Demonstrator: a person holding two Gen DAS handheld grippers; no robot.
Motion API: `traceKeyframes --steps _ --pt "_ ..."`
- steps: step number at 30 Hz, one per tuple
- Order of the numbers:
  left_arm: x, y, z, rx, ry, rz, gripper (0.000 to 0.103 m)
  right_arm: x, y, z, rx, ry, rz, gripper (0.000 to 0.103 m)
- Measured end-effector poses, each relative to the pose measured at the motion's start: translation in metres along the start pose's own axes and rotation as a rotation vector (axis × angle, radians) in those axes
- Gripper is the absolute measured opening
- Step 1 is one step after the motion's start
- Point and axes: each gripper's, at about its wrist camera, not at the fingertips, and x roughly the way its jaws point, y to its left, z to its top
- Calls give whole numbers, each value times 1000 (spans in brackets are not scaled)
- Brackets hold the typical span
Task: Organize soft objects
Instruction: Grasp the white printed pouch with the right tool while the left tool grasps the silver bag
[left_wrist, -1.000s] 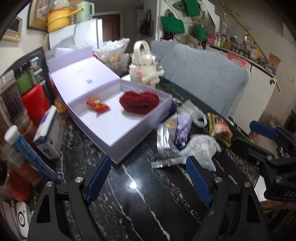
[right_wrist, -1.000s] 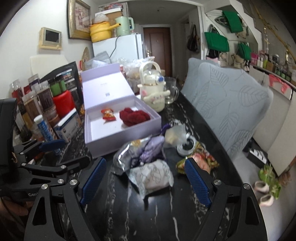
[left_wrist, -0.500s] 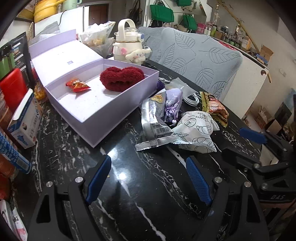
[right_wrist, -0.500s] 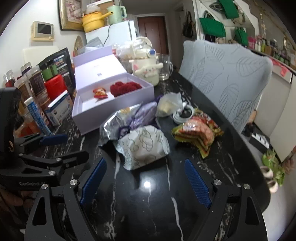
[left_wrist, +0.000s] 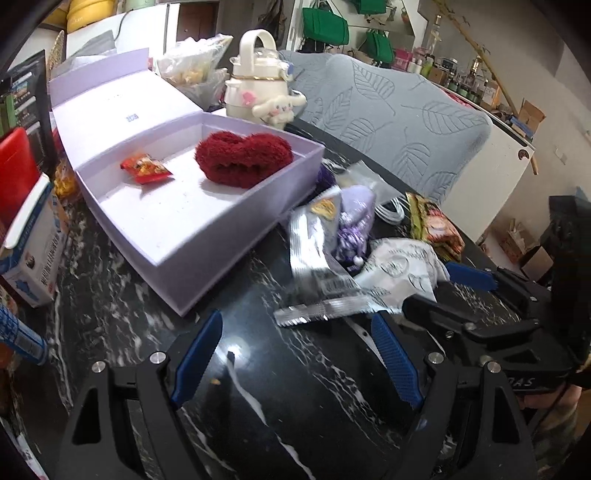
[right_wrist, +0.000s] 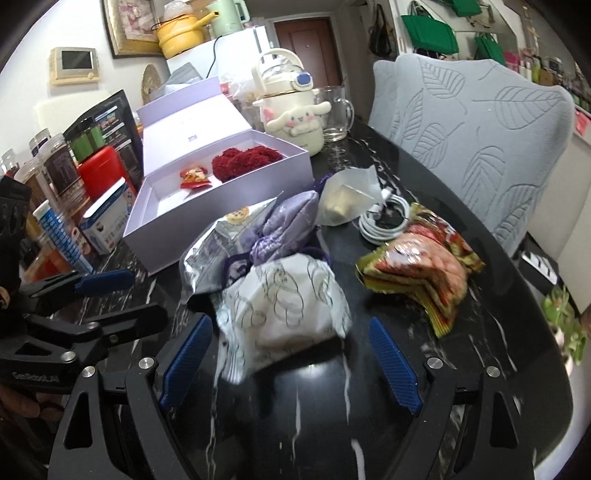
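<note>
An open lilac box (left_wrist: 236, 240) (right_wrist: 207, 225) holds a red fluffy heart (left_wrist: 242, 158) (right_wrist: 245, 160) and a small red snack packet (left_wrist: 146, 170) (right_wrist: 194, 177). Beside it lie a silver foil bag (left_wrist: 314, 240) (right_wrist: 210, 251), a purple pouch (left_wrist: 354, 218) (right_wrist: 288, 221), a white printed pack (left_wrist: 402, 269) (right_wrist: 288, 314) and a red-green snack bag (left_wrist: 436, 225) (right_wrist: 421, 269). My left gripper (left_wrist: 295, 358) is open, just short of the foil bag. My right gripper (right_wrist: 290, 365) is open, its fingers either side of the white pack's near end.
A black marble table (left_wrist: 280, 406) carries a cream kettle (left_wrist: 258, 85), a glass mug (right_wrist: 334, 114), a white cable coil (right_wrist: 384, 218), a clear bag (right_wrist: 347, 199), jars and a blue-white carton (left_wrist: 29, 254) at left. A grey chair (right_wrist: 476, 122) stands at right.
Both grippers have moved forward toward the pile of packs. The white pack now lies between my right fingers. Both stay open.
</note>
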Motion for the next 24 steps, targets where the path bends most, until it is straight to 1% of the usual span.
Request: traceKeyframes --steps 4,7,11,13,14,15,16,18,21,23,24 --pt "-5 1 9 34 -32 37 83 15 0 9 -16 13 10 90" --pt "-2 2 17 51 -40 45 83 25 3 15 -39 20 9 90" --pt "9 5 26 37 -27 -2 83 37 3 19 -32 47 41 89" --pt "18 8 29 20 -7 -21 83 38 0 19 -5 50 63 87" --pt "20 8 29 14 -3 -29 83 37 -1 18 3 46 68 82" --pt "22 8 30 9 1 -38 83 36 -3 18 10 41 74 74" --pt "24 7 31 8 0 -45 83 35 -5 17 15 36 77 72" --pt "27 4 32 15 1 -51 83 34 -8 16 17 36 61 70" --pt "31 -1 35 38 -5 -69 82 32 -13 13 27 33 84 68" --pt "37 -7 36 74 -2 -47 80 30 -14 12 24 31 92 67" --pt "41 -10 36 97 3 -24 76 29 -14 11 21 31 96 67"
